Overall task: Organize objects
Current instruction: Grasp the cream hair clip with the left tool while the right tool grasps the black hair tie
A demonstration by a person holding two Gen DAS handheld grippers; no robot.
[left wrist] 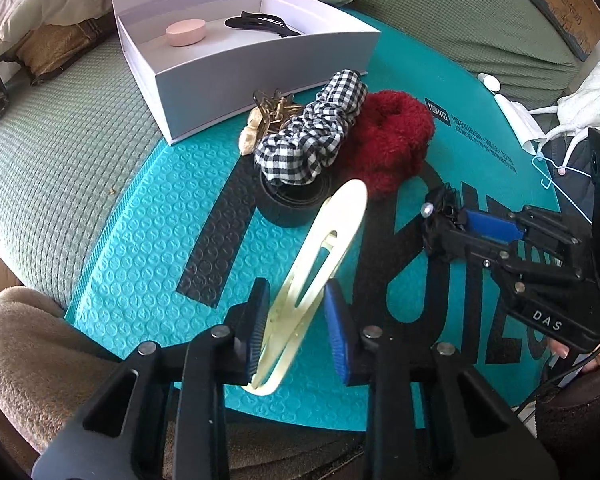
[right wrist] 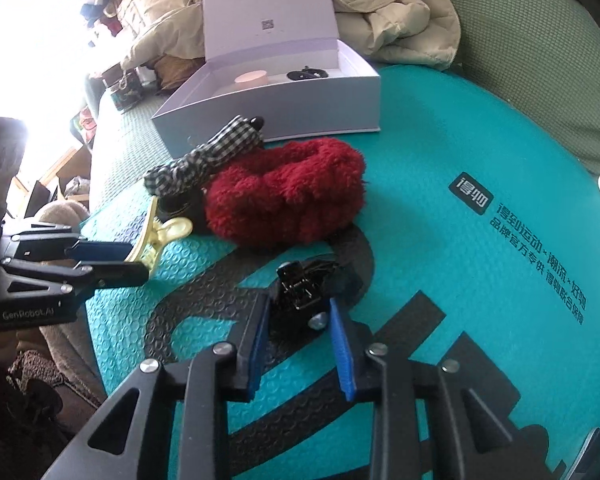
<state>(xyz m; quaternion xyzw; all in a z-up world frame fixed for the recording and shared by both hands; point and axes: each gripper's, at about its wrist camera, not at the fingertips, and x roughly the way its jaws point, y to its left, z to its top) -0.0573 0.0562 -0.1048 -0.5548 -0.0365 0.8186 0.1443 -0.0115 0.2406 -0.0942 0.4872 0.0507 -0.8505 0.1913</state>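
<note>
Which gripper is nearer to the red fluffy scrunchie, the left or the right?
Right, narrowly. The right gripper, holding a black hair claw, sits just before the red scrunchie. The left gripper, clamping a cream hair clip, is slightly farther.

Green textured bed cover [left wrist: 60,152], beige padded jacket [right wrist: 400,12] (crumpled behind), cardboard carton [left wrist: 560,4], white garment on hanger [left wrist: 588,104]

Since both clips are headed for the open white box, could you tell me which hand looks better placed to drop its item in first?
Probably left. The left gripper holds the cream clip on the white box's side; the right gripper, on the black clip, sits farther, behind the red scrunchie.
</note>
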